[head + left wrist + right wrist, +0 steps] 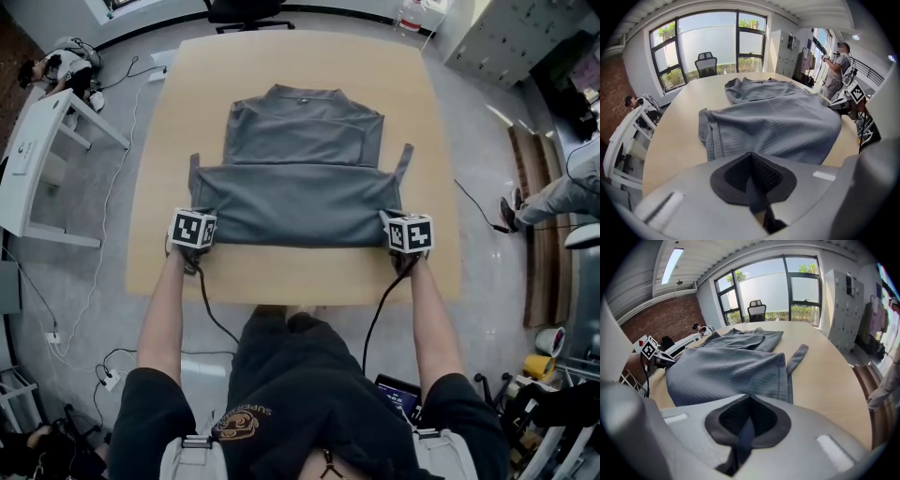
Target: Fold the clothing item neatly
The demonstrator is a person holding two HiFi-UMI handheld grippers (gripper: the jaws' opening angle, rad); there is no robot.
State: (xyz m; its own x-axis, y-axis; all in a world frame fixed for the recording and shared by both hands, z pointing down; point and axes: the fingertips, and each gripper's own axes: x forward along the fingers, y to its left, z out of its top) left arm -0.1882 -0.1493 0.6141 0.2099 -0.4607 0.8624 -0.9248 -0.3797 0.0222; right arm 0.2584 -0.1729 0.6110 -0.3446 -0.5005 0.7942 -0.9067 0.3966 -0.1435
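Grey shirt (300, 131) is spread on the wooden bench (300, 274), collar at the far side. A wider layer of it (300, 204) is laid across the nearer part, and a narrow strip (404, 161) sticks out at its right. Left gripper (206, 223) is placed at the near left corner of that layer, right gripper (388, 223) at the near right corner. In both gripper views the fingers (764, 174) (761, 417) are seen closed together, with a thin bit of grey cloth pinched between them.
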